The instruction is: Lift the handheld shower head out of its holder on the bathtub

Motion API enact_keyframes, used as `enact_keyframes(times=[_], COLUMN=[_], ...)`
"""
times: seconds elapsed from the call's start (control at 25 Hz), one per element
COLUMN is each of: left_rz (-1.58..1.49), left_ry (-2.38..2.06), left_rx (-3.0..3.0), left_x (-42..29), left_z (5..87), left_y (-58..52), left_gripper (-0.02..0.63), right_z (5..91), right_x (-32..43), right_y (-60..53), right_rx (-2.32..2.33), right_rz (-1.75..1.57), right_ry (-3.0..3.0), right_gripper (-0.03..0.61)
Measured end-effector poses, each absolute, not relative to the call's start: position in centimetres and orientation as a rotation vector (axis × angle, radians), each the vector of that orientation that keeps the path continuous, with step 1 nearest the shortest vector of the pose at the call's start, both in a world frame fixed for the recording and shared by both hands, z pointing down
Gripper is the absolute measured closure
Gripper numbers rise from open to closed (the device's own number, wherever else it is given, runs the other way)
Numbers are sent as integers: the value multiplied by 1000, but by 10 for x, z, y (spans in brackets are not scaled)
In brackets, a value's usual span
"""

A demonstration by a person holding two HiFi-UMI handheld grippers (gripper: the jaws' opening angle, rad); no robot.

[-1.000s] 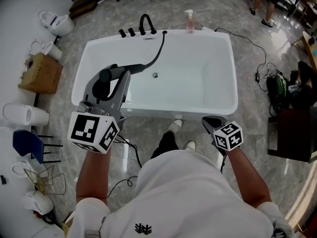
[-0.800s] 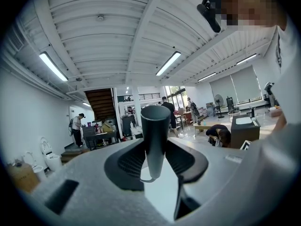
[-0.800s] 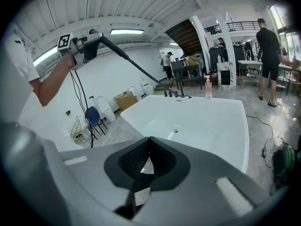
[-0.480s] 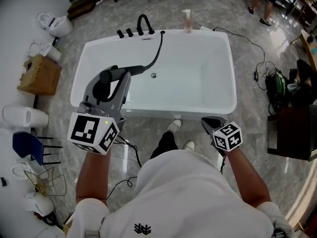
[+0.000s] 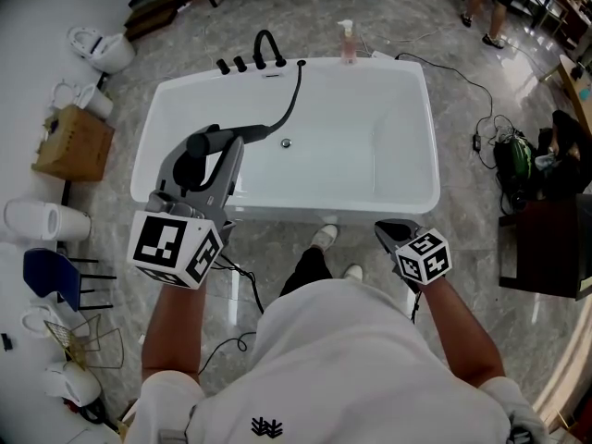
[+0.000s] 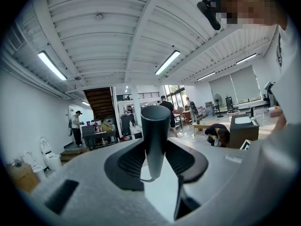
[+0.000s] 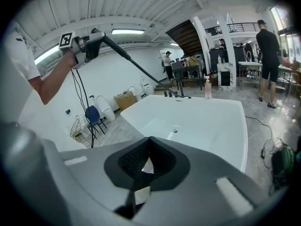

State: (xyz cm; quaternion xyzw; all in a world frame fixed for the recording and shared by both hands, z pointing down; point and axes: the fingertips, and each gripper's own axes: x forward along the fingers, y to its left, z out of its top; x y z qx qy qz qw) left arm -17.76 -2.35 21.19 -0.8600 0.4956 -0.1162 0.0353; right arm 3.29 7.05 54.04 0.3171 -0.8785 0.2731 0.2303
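The black handheld shower head [image 5: 197, 145] is off the tub and held up in the air over the left front corner of the white bathtub [image 5: 407, 197]. My left gripper [image 5: 225, 146] is shut on its handle [image 6: 154, 135], which stands between the two pads. The black hose [image 5: 294, 95] runs from the handle back to the tub's far rim. From the right gripper view the shower head [image 7: 95, 42] and its hose [image 7: 141, 72] show high at the left. My right gripper [image 5: 392, 233] hangs shut and empty near the tub's front edge; its pads [image 7: 136, 161] meet over the bathtub [image 7: 235, 126].
A black faucet with knobs [image 5: 265, 46] and a pink soap bottle [image 5: 347, 41] stand on the far rim. A cardboard box [image 5: 76, 140], toilets [image 5: 102, 44] and a blue chair [image 5: 51, 271] line the left. Cables and a bag [image 5: 516, 160] lie at right.
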Motion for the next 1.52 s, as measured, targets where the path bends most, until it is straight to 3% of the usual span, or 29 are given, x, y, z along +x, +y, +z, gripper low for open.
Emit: enact_keyframes(times=[1.52], left_rz=[-384], left_ry=[1471], left_rx=[-2643], left_x=[-136], left_z=[207], left_y=[-48], left_gripper=[472], right_z=[555], right_x=[73], right_y=[70], right_rx=[916], right_rz=[793], right_ry=[-2418], right_gripper=[566])
